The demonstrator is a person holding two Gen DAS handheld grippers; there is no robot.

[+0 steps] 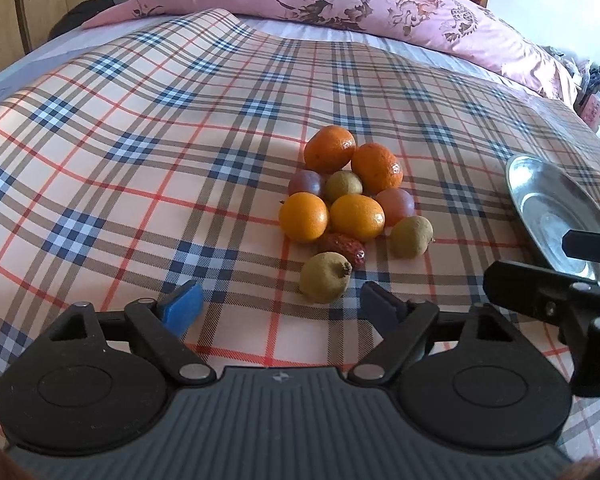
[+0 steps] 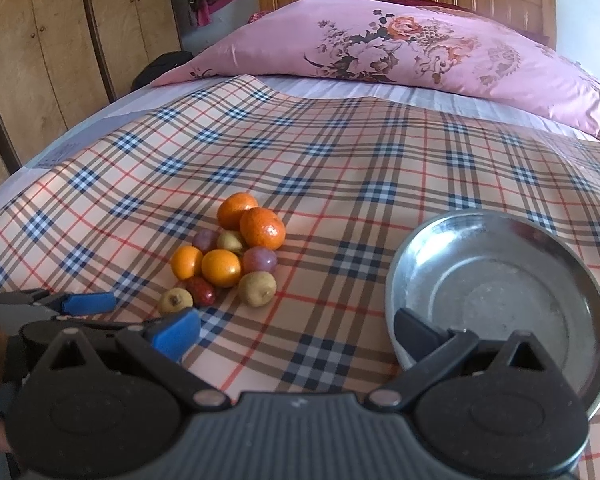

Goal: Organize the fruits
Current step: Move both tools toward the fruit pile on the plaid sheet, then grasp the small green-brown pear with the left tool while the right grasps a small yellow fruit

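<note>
Left gripper (image 1: 278,304): we held it low over the checked cloth (image 1: 140,160), its jaws spread wide and holding nothing, just short of the fruit pile.
Nearest fruit: a small brown-green fruit (image 1: 325,278) lay between the lines of the two fingers, a little ahead of the tips, not yet touched.
Pile (image 1: 352,204): four oranges, two purple fruits, three brown-green ones and a red date (image 1: 346,249) lay packed together and touching, on the cloth over the bed.
Risk at the pile: we judged that closing on the nearest fruit could push the date and the orange (image 1: 303,217) behind it, because they touch. The round fruits could then roll on the soft, uneven cloth.
Risk of grip: the fruit was small and round, so it could slip out sideways if the pads met it off centre.
Right gripper (image 2: 296,332): its jaws were also released and empty; one finger hung over the near rim of the bowl.
Metal bowl (image 2: 412,264): it stood to the right of the pile, well apart, and had no fruit in it.
Risk at the bowl: we judged that the right finger could knock the rim and shift the bowl.
</note>
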